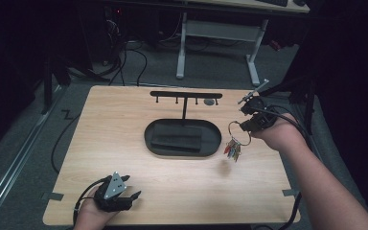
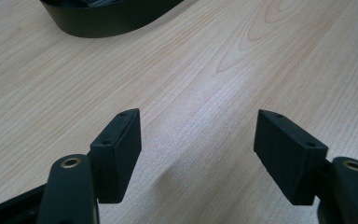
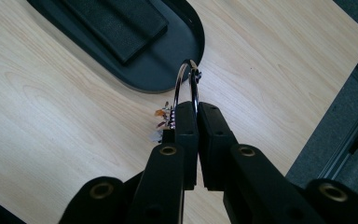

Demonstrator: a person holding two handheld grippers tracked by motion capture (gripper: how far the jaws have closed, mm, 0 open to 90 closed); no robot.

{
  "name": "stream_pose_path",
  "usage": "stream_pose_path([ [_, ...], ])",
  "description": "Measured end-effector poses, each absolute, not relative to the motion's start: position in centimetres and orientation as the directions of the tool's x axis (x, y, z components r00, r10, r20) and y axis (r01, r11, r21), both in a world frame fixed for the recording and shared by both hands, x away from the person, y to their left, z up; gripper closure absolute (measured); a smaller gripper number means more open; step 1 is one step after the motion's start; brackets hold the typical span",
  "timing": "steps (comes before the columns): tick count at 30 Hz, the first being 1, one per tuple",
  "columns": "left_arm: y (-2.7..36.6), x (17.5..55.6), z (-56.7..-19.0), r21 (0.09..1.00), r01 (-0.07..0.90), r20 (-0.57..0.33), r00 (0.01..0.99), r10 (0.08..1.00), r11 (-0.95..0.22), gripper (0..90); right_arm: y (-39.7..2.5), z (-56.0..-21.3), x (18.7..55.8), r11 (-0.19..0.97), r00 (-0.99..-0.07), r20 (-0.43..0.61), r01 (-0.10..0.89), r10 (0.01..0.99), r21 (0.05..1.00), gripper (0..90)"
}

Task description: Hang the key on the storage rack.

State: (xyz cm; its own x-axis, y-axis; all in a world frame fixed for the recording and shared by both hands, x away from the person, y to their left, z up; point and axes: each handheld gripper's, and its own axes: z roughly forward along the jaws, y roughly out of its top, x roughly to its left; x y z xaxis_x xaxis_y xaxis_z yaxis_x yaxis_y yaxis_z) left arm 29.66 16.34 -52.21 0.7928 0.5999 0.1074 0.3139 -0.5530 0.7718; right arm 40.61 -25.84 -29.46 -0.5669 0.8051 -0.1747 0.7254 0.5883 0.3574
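Left gripper (image 1: 133, 190) near table (image 1: 182, 184) front edge; fingers (image 2: 116, 154) apart

Wooden table (image 1: 124, 143) seen from above. A black oval tray (image 1: 153, 142) lies at the centre, with a T-shaped black hook stand (image 1: 186, 95) rising from its far side. Near the right edge, the right gripper (image 1: 247, 125) holds a metal key ring (image 1: 236, 128) aloft; coloured keys (image 1: 233, 149) hang below it. The left gripper (image 1: 133, 195) rests near the front-left corner, jaws apparently apart.
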Motion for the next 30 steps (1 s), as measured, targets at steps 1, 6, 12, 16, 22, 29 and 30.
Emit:
stream_pose_path([
  [1, 16.3, 29.7, -52.2, 0.771, 0.315, 0.106, 0.793, 0.599, -0.553, 32.5, -25.7, -29.3, 40.6, 0.586, -0.564, -0.173, 0.727, 0.807, 0.358, 87.6],
  [6, 16.3, 29.6, -52.2, 0.769, 0.314, 0.107, 0.795, 0.597, -0.557, 32.5, -25.1, -28.8, 40.7, 0.593, -0.571, -0.177, 0.720, 0.802, 0.361, 87.6],
  [12, 16.3, 29.6, -52.2, 0.770, 0.317, 0.105, 0.794, 0.599, -0.554, 32.5, -24.7, -28.7, 41.1, 0.608, -0.589, -0.176, 0.706, 0.789, 0.363, 87.6],
  [16, 16.3, 29.6, -52.3, 0.767, 0.316, 0.107, 0.796, 0.596, -0.559, 32.4, -24.2, -28.8, 41.5, 0.624, -0.604, -0.180, 0.694, 0.776, 0.360, 87.6],
  [22, 16.6, 29.5, -52.3, 0.767, 0.319, 0.112, 0.788, 0.605, -0.556, 32.3, -23.5, -28.7, 42.5, 0.631, -0.610, -0.186, 0.686, 0.770, 0.362, 87.6],
  [29, 17.3, 29.2, -52.3, 0.769, 0.327, 0.115, 0.775, 0.621, -0.549, 32.4, -22.3, -29.0, 43.5, 0.645, -0.620, -0.200, 0.673, 0.759, 0.362, 87.6],
  [30, 17.4, 29.2, -52.3, 0.766, 0.330, 0.113, 0.775, 0.621, -0.551, 32.4, -22.1, -29.1, 43.7, 0.649, -0.624, -0.201, 0.669, 0.755, 0.363, 87.6],
])
